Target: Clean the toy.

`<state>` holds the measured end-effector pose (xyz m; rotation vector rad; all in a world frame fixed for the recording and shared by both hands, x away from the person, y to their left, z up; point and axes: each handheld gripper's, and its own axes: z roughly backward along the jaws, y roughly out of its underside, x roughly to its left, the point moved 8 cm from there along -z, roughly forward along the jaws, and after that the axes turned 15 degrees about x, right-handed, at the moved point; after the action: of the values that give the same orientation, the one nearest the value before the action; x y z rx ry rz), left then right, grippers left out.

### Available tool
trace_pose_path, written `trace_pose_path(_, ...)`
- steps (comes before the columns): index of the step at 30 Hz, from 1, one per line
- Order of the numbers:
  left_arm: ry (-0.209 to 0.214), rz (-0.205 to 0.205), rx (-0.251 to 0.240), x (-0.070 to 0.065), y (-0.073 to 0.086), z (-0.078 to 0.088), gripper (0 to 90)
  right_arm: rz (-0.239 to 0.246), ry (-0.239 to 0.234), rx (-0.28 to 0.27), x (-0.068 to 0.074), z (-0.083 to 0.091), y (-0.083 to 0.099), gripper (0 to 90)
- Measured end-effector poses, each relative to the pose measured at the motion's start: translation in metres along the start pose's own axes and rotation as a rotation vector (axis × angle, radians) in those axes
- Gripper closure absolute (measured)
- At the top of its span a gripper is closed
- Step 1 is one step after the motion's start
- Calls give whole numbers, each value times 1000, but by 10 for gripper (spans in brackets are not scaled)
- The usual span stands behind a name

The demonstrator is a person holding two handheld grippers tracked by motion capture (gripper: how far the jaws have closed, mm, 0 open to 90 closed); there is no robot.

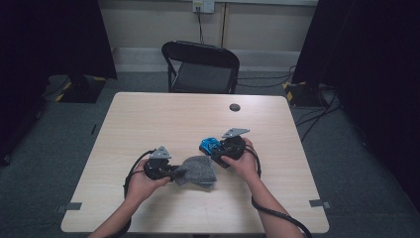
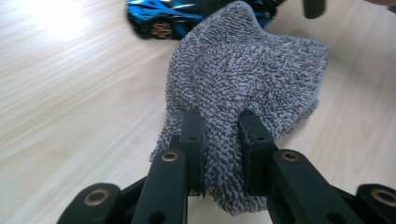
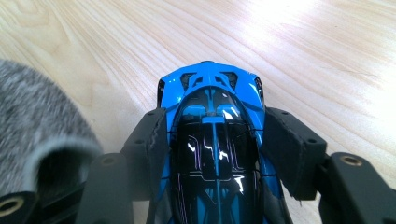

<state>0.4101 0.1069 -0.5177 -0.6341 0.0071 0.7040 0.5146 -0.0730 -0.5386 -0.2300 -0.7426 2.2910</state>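
high overview; two close gripper views, shared grey cloth (image 2: 247, 79)

Cloth (image 2: 247, 79) in my left gripper (image 2: 223, 140): grey, nubbly loop texture, mottled light and dark. Toy car (image 3: 215, 140) in my right gripper (image 3: 217, 140): bright blue body, glossy black roof and canopy with thin blue and purple lines; gold wheel hub in my left gripper view. Both sets of jaws black, brass-coloured rivets. Table (image 1: 163, 119): pale wood grain. Chair (image 1: 200, 67) black.
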Motion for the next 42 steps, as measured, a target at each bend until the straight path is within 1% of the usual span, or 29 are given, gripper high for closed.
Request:
trace_pose_path(3, 8, -9, 7, -4, -1, -3, 744, 4, 3, 1, 0, 0, 0, 402)
trace_pose_path(4, 13, -23, 14, -8, -2, -6, 744, 11, 4, -2, 0, 0, 1, 397)
trace_pose_path(7, 22, -37, 24, -12, -2, -9, 744, 11, 1, -1, 0, 0, 1, 389)
trace_pose_path(8, 26, -47, 30, -15, -1, -12, 743, 9, -9, -3, 0, 1, 1, 364)
trace_pose_path(9, 26, -47, 30, -15, -1, -12, 743, 9, -9, -3, 0, 1, 1, 364)
trace_pose_path(10, 29, -47, 31, -16, -1, -14, 743, 10, -20, 0, 1, 1, 1, 328)
trace_pose_path(13, 36, -49, 37, -17, 0, -17, 742, 21, -5, 7, 1, 2, 1, 302)
trace_pose_path(15, 38, -47, 41, -17, 1, -18, 742, 27, -6, -1, 0, 3, 0, 286)
trace_pose_path(16, 39, -48, 41, -18, 1, -19, 741, 13, -13, -12, -2, 7, 0, 259)
trace_pose_path(19, 42, -50, 43, -19, 0, -20, 741, 16, -18, -25, -2, 10, -1, 264)
trace_pose_path(20, 44, -54, 45, -19, 0, -20, 741, 28, -35, -33, 0, 15, 0, 266)
trace_pose_path(21, 44, -58, 49, -20, 0, -21, 741, 28, -35, -33, 0, 15, 0, 266)
trace_pose_path(22, 42, -66, 52, -21, 0, -22, 741, 51, -32, -39, 2, 20, 0, 268)
trace_pose_path(24, 44, -69, 56, -22, 0, -24, 741, 70, -43, -45, 5, 23, 0, 272)
trace_pose_path(25, 44, -69, 56, -22, 0, -24, 740, 70, -43, -45, 5, 23, 0, 272)
trace_pose_path(26, 48, -80, 64, -24, 0, -26, 740, 81, -62, -53, 9, 27, 1, 272)
trace_pose_path(27, 48, -80, 64, -24, 0, -26, 739, 81, -62, -53, 9, 27, 1, 272)
trace_pose_path(28, 47, -84, 62, -26, -1, -27, 738, 98, -84, -60, 15, 30, 3, 278)
trace_pose_path(29, 47, -84, 62, -26, -1, -27, 738, 98, -84, -60, 15, 30, 3, 278)
trace_pose_path(30, 50, -97, 75, -27, 0, -27, 738, 106, -89, -59, 17, 31, 4, 278)
trace_pose_path(31, 51, -99, 73, -28, -1, -27, 737, 115, -111, -69, 22, 34, 7, 282)
trace_pose_path(34, 47, -93, 71, -27, -1, -28, 729, 124, -124, -74, 26, 37, 10, 283)
trace_pose_path(35, 46, -90, 67, -26, -1, -29, 726, 128, -145, -80, 30, 39, 12, 284)
trace_pose_path(37, 47, -93, 70, -26, 0, -29, 721, 129, -151, -80, 32, 40, 14, 284)
trace_pose_path(38, 42, -96, 66, -26, -1, -29, 693, 141, -173, -76, 37, 41, 17, 295)
trace_pose_path(39, 38, -103, 63, -26, -1, -30, 693, 141, -173, -76, 37, 41, 17, 295)
trace_pose_path(40, 16, -133, 45, -26, -3, -30, 621, 161, -170, -70, 40, 42, 20, 301)
trace_pose_path(41, 16, -133, 45, -26, -3, -30, 567, 161, -170, -70, 40, 42, 20, 301)
trace_pose_path(42, 8, -170, 33, -27, -5, -30, 520, 167, -196, -68, 45, 43, 22, 312)
